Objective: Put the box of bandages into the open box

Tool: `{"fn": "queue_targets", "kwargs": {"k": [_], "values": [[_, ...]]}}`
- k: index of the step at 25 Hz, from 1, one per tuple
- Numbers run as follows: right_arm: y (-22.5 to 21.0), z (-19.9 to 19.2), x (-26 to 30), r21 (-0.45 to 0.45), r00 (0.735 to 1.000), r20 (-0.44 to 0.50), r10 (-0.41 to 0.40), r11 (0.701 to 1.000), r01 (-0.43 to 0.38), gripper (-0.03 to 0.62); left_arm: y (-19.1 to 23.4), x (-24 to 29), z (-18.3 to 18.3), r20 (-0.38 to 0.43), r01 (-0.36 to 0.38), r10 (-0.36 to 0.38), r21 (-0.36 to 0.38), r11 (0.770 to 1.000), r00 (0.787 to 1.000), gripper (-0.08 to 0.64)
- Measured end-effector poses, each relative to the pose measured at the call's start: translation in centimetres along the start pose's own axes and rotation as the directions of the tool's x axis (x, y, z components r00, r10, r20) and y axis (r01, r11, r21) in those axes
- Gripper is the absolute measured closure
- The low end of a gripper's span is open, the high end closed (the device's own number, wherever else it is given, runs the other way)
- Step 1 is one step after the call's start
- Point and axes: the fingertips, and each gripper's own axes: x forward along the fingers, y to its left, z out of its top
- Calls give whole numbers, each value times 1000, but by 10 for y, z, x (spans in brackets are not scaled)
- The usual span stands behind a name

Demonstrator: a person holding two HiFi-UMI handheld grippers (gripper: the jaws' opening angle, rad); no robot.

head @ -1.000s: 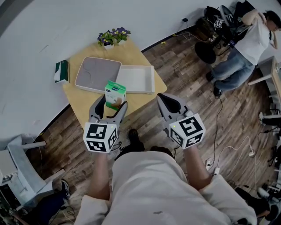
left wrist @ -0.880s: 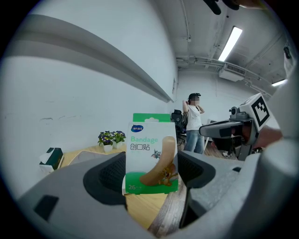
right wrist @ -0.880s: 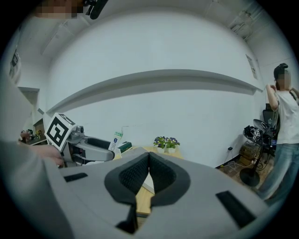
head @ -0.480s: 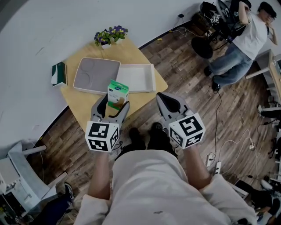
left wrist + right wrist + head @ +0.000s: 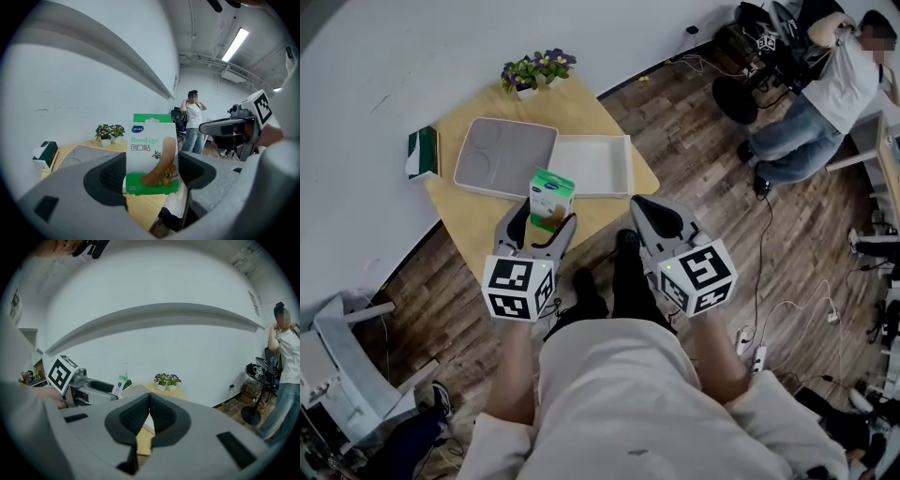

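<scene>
My left gripper (image 5: 542, 218) is shut on a green and white box of bandages (image 5: 550, 199), held upright over the near edge of the small wooden table (image 5: 609, 211). In the left gripper view the box of bandages (image 5: 152, 154) stands between the two jaws (image 5: 152, 174). The open box lies on the table beyond it: a white tray (image 5: 591, 166) and beside it a grey lid (image 5: 507, 157). My right gripper (image 5: 649, 216) is shut with nothing in it, off the table's right corner. Its pads (image 5: 149, 416) touch in the right gripper view.
A pot of purple flowers (image 5: 537, 73) stands at the table's far corner. A dark green box (image 5: 422, 153) sits at the left corner. Wooden floor surrounds the table; a person (image 5: 825, 94) and cables are at the far right. A grey chair (image 5: 347, 356) stands at lower left.
The view has shifted a little; both grippers and the held box stay almost in the same place before the table. The person's feet moved beneath.
</scene>
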Motion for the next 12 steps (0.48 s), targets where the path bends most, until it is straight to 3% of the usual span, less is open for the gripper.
{"fn": "queue_targets", "kwargs": {"k": [12], "values": [[-34,7,28,-4,999,-32,44,999,-44,588,7,39,3,-40,-32,31,-40,999,999,221]]}}
